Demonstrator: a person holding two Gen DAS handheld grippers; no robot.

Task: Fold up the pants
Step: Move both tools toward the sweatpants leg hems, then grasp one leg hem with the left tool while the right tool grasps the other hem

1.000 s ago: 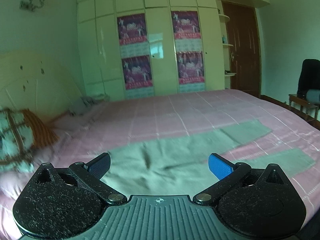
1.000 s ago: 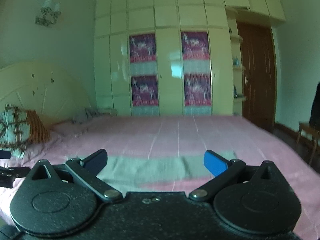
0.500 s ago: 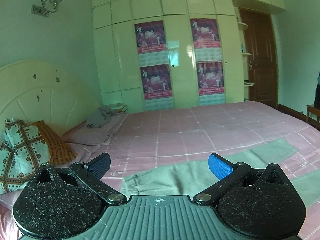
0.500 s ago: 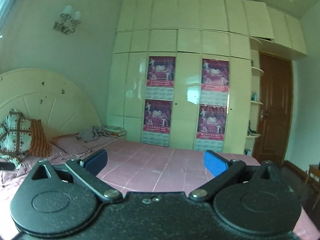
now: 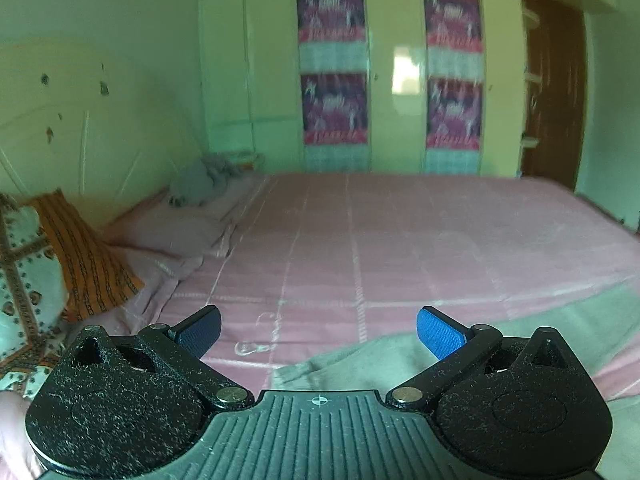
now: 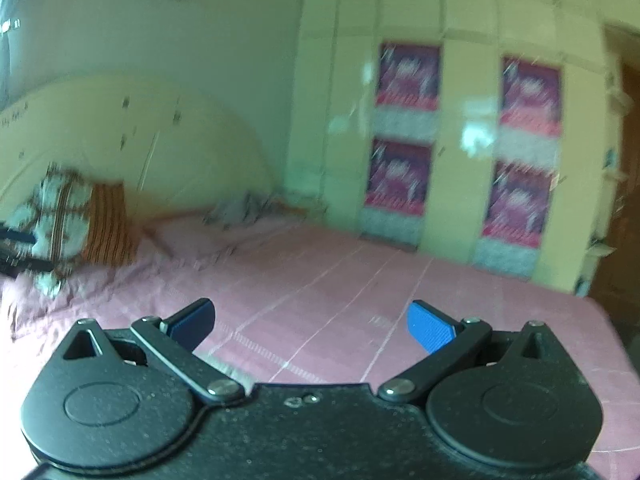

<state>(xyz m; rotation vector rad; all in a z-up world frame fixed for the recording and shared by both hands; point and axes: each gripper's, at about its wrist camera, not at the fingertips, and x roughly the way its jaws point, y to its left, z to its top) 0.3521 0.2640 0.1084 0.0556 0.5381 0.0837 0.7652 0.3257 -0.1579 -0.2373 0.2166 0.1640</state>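
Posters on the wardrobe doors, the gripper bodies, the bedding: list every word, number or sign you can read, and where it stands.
No text can be read in either view.
Four pink and purple posters on the cream wardrobe doors: print too blurred.
Left gripper, black body: only a small crosshair mark, no letters.
Right gripper: no markings.
Grey-green pants on the pink bedspread: no visible label.

The left gripper (image 5: 318, 330) has a body of black, rough and speckled plastic with a ribbed matt plate, blue textured pads (image 5: 440, 336) and shiny metal rivets; the right gripper (image 6: 312, 322) looks the same. The pants (image 5: 400, 360) are soft grey-green matt cloth on a pink woven bedspread (image 5: 400, 240). The wardrobe doors (image 5: 400, 60) are glossy and carry paper posters (image 5: 332, 68), and the door (image 5: 556, 92) is dark wood.
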